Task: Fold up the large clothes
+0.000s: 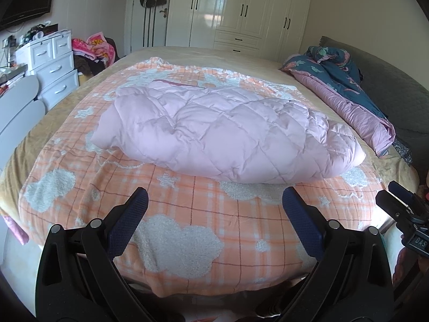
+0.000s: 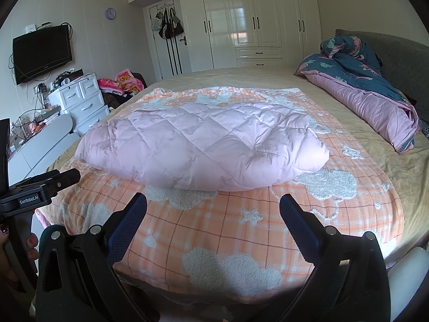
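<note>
Black gripper frames, blue textured pads (image 1: 126,221), silver screws, GenRobot.AI label (image 2: 29,201)

Home bedroom. Big bed (image 2: 396,187) fills view, orange checked blanket (image 2: 214,230) with fluffy clouds spread over it. Crumpled blue-and-pink duvet (image 2: 375,96) against grey headboard (image 2: 402,59). White built-in wardrobe (image 2: 254,21) across far wall. Bags hanging on door (image 2: 167,26). White drawer unit (image 2: 80,99) cluttered on top, wall-mounted TV (image 2: 43,53), round clock (image 2: 110,13) above.
</note>
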Demonstrator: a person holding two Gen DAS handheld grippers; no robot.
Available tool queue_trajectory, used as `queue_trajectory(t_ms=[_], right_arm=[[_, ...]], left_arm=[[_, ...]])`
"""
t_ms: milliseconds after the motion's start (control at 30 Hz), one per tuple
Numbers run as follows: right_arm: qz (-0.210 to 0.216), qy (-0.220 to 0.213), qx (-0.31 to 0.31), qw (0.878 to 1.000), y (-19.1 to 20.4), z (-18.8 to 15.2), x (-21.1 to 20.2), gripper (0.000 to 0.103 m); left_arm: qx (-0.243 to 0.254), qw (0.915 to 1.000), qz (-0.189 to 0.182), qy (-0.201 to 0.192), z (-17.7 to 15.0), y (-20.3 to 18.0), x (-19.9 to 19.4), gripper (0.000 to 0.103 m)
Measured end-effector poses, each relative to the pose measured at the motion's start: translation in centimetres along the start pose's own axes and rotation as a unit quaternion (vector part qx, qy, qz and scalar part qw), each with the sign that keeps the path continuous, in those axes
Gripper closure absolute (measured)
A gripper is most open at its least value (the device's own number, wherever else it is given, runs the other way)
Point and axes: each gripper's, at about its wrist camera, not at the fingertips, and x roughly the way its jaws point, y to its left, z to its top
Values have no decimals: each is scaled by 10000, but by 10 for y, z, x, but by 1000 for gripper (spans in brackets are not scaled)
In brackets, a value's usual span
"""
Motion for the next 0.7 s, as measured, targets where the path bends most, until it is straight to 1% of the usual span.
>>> queue_trajectory(t_ms=[567,700], right_arm=[[-12,7,-9,10000,-2,1,-1,4],[-4,11,-22,10000,-2,2,-1,4]], left_arm=[[-8,10000,17,-24,0,3,-2,9],[5,10000,72,-48,0,5,-3,9]])
